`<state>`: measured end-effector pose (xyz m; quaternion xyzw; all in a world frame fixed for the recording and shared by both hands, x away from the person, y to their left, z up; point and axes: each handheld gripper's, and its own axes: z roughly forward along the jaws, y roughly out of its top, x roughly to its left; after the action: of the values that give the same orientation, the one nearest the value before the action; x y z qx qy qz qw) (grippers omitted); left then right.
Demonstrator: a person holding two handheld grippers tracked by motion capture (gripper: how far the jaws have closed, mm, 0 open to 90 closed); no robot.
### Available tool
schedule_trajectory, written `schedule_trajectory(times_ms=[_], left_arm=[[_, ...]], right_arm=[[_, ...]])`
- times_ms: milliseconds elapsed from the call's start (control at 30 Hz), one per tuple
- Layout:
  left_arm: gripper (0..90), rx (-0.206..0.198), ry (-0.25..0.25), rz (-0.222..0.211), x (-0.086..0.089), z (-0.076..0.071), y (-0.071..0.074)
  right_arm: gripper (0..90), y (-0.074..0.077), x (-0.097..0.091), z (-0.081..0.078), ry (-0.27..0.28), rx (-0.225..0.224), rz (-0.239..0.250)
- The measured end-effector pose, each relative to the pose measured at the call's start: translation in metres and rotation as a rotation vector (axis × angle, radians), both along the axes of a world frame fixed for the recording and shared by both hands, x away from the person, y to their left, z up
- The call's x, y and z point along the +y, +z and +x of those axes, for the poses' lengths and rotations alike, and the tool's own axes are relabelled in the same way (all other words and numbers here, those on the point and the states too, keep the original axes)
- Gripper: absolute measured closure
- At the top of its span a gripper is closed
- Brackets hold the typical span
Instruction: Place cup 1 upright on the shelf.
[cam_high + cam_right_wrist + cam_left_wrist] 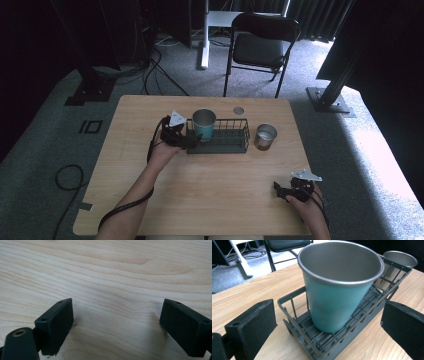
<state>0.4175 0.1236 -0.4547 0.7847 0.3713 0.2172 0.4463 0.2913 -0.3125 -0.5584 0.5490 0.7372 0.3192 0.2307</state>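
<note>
Nearest to me, the right tongs [286,190] sit at the near right corner of the surface [210,200], held in my right hand [306,202]. From above I can't judge their jaws well, but the right gripper view settles it: the two black jaws stand wide apart with nothing but bare wood grain between them, low over the surface.

Farther out on the left, my left hand [162,152] holds the left tongs [194,140] against the left end of the wire basket [227,145]. The left gripper view shows what the high view cannot: both jaws spread open, one on each side of the basket's near corner, gripping nothing and not touching the teal cup [337,290]. That cup stands upright inside the basket at its left end, its steel inside bare.

Beyond the basket's far end stands a plain steel cup [265,136] on the surface, just outside the wire. In the left gripper view I see only its rim behind the basket wall.

Count: two tongs, two cups, one basket. Farther still, a small round disc [238,110] lies near the far edge, and one black folding chair [260,47] stands on the carpet past the surface.
</note>
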Motion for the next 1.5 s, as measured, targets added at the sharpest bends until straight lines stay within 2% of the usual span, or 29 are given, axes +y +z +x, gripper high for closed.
schedule_trajectory(times_ms=[667, 967, 1500], left_arm=[[0.7, 0.015, 0.046, -0.009, 0.024, -0.015, -0.010], [0.7, 0.039, 0.058, 0.006, 0.038, -0.025, -0.018], [0.7, 0.072, 0.084, -0.005, 0.060, -0.042, -0.036]], right_arm=[[11.4, 0.000, 0.000, 0.000, 0.000, 0.000, 0.000], [11.4, 0.000, 0.000, 0.000, 0.000, 0.000, 0.000], [11.4, 0.000, 0.000, 0.000, 0.000, 0.000, 0.000]])
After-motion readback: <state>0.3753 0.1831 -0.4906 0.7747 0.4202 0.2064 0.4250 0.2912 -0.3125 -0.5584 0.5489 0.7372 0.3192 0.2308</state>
